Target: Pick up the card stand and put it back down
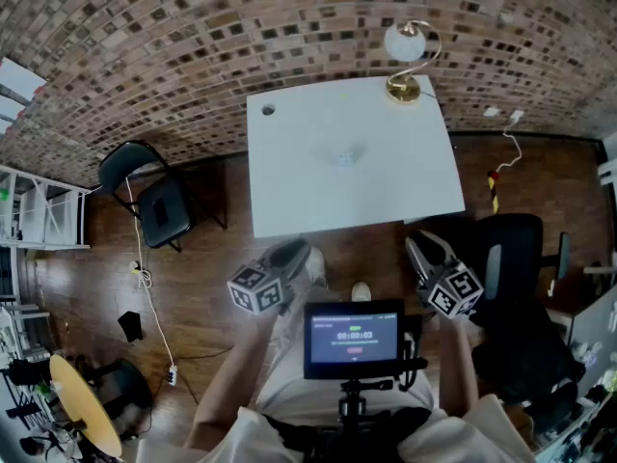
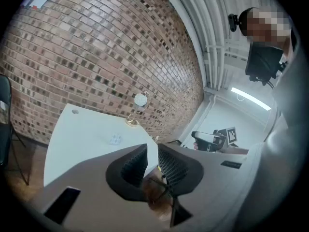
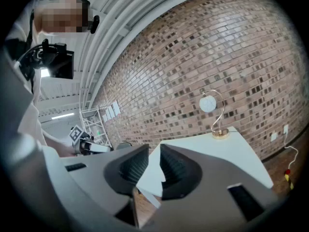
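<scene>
Two grippers sit low in the head view, short of the white worktop (image 1: 289, 181). The left hand-held gripper (image 1: 294, 254) and the right hand-held gripper (image 1: 416, 244) each show a narrow gap with nothing between the jaws. The small, clear card stand (image 1: 344, 155) sits mid-worktop, well apart from both. The digits on the screen (image 1: 353, 339) at bottom centre are too blurred to read.
</scene>
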`<state>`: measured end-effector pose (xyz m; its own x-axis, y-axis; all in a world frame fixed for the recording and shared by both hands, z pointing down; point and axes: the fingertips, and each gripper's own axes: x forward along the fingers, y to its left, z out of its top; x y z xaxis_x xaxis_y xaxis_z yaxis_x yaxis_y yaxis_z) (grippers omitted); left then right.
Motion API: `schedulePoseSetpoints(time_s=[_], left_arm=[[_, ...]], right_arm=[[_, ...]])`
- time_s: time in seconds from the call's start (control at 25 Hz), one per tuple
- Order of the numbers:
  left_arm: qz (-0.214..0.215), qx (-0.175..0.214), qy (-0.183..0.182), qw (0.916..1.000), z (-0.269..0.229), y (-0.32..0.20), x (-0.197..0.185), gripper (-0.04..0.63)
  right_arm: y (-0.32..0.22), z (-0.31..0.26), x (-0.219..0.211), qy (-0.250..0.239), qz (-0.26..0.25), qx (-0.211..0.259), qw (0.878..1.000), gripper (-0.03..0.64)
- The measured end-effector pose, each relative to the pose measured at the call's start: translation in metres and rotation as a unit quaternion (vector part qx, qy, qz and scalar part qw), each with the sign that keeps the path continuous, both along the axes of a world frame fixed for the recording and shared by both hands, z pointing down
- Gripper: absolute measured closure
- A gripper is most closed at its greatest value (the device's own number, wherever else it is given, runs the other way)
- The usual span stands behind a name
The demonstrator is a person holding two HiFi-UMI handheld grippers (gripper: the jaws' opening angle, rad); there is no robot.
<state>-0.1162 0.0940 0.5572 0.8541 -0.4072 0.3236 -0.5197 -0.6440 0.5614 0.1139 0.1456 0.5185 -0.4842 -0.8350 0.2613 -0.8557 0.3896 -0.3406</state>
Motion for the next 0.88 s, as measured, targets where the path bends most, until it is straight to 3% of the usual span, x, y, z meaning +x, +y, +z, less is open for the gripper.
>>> schedulePoseSetpoints(time_s=[0.48,0.88], left_arm=[[0.032,-0.006,0.014,0.9994,0.007,-0.092,-0.034,0.531],[0.064,-0.026,0.035,0.997,0.023,-0.138,-0.036,0.531]], right_arm=[[-0.084,-0.005,-0.049,0.017,0.018,-0.007,1.0,0.532],[-0.123,0.01,-0.069,0.02,0.049,-0.02,0.998,0.532]])
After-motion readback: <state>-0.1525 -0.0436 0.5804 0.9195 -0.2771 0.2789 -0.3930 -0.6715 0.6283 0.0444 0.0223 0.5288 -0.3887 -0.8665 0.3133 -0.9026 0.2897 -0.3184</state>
